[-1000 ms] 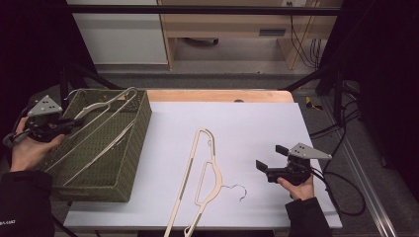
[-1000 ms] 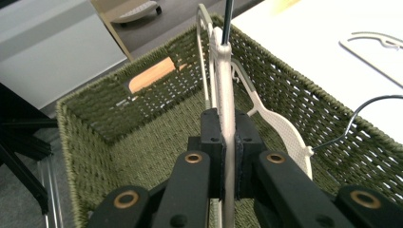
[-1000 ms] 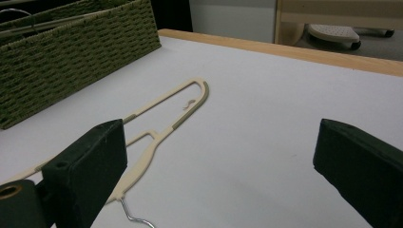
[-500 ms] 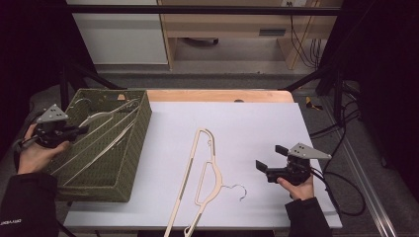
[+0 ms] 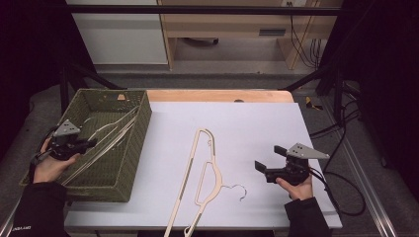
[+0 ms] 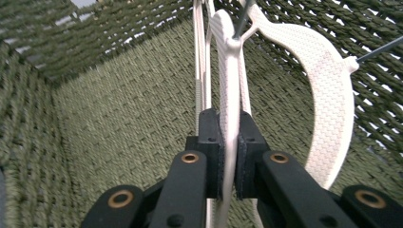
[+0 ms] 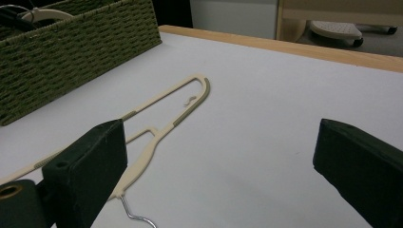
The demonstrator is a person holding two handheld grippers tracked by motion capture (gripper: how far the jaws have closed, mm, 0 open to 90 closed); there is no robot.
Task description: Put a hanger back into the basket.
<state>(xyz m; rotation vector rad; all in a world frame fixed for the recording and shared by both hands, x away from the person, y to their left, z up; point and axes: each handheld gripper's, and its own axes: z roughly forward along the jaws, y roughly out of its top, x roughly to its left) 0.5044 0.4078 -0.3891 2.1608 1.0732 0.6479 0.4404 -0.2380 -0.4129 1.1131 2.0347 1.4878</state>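
Hangers are the work in hand: one cream plastic hanger (image 6: 228,95) is clamped edge-on between the pads of the left gripper (image 5: 89,143), down inside the green woven basket (image 5: 129,148) at the table's left, and lies among other hangers (image 5: 106,132) already there. In the left gripper view the jaws are shut tight on its thin body just short of the neck, with the textured shoulder of a neighbouring hanger (image 6: 328,95) curving away beyond and to the right of the pads and the basket's weave close on every side. I judge the piece light and stiff, a little springy along its long arm, with a textured face that should not slip; the wire hook is the part likely to snag on the weave or on the other hangers. The flat body near the neck looks the best place to hold, since the weight balances there. Further right, a second hanger (image 5: 197,182) lies flat on the white table (image 5: 257,128), ahead and to the left of the right gripper (image 5: 269,160), well apart from it, its metal hook (image 5: 236,190) the nearest part. That gripper's jaws stand wide open with nothing between them, resting low over the table near the person's right hand (image 5: 295,187).
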